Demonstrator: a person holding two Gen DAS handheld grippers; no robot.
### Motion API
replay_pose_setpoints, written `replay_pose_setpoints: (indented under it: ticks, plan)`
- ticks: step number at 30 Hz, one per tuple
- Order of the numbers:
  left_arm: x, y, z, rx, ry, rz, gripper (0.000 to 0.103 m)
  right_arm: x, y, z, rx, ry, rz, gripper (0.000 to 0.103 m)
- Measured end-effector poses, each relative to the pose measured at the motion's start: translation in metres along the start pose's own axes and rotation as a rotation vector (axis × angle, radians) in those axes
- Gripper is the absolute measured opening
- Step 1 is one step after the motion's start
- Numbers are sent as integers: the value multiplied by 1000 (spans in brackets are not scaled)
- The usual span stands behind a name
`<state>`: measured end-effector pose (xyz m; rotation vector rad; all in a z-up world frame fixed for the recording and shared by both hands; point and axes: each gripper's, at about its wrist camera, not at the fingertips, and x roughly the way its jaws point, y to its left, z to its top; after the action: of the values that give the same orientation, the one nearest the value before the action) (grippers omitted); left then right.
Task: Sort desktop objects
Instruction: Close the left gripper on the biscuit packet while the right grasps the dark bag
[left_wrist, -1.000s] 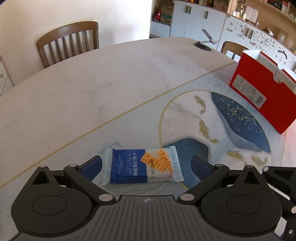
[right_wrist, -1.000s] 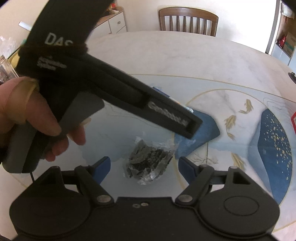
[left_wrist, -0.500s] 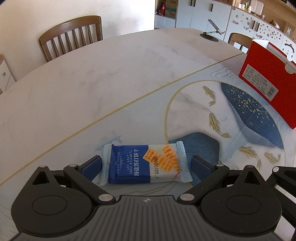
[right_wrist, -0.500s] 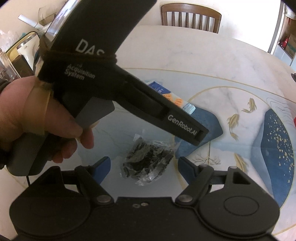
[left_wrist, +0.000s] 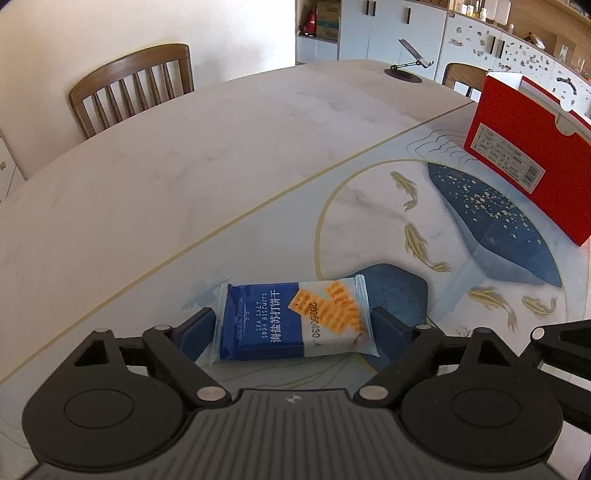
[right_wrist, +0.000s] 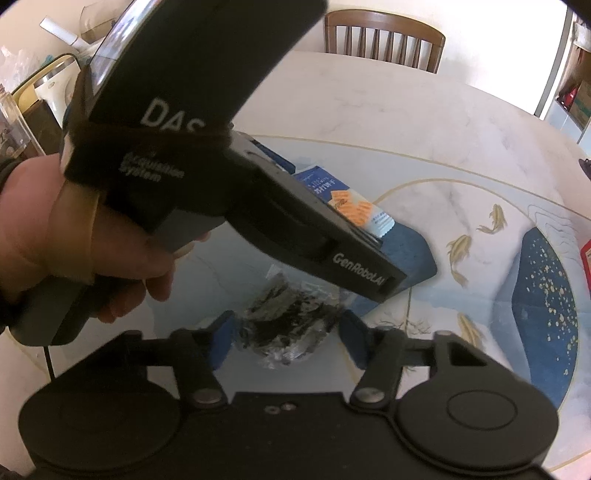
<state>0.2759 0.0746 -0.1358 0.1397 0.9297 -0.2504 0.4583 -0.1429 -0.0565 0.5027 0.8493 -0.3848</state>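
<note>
Spreading across both views is the pale marble table (left_wrist: 229, 155) with its blue whale and gold fish print, and everything to be sorted lies on it. At its far right edge stands a red box (left_wrist: 517, 162), well apart from both packets, likely where the sorted things go. Nearer, a biscuit packet (left_wrist: 295, 321) lies flat between the pads of the left gripper (left_wrist: 291, 328); its jaws have just been closing, and both pads now meet the crimped ends, so it looks gripped end to end. A person's hand (right_wrist: 66, 236) holds that tool. Smallest is a clear bag of dark bits (right_wrist: 284, 325), sitting between the pads of the right gripper (right_wrist: 286, 336); its jaws have just been closing too, and the pads look pressed against the crinkled sides.
</note>
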Motion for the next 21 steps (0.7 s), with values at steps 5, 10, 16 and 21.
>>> replay_pose_setpoints:
  ticks: [5, 10, 16, 21]
  plan:
    - [-1, 0, 1, -5, -2, 3, 82, -5, -6, -2, 17, 4, 4, 42]
    - [-3, 0, 1, -8, -4, 6, 77, -11, -17, -6, 52, 11, 10, 38]
    - [-4, 0, 1, -17, -1, 4, 74, -22, -33, -14, 103, 8, -2, 34]
    - [-9, 0, 0, -20, 0, 4, 73, -32, -50, -17, 137, -9, -18, 34]
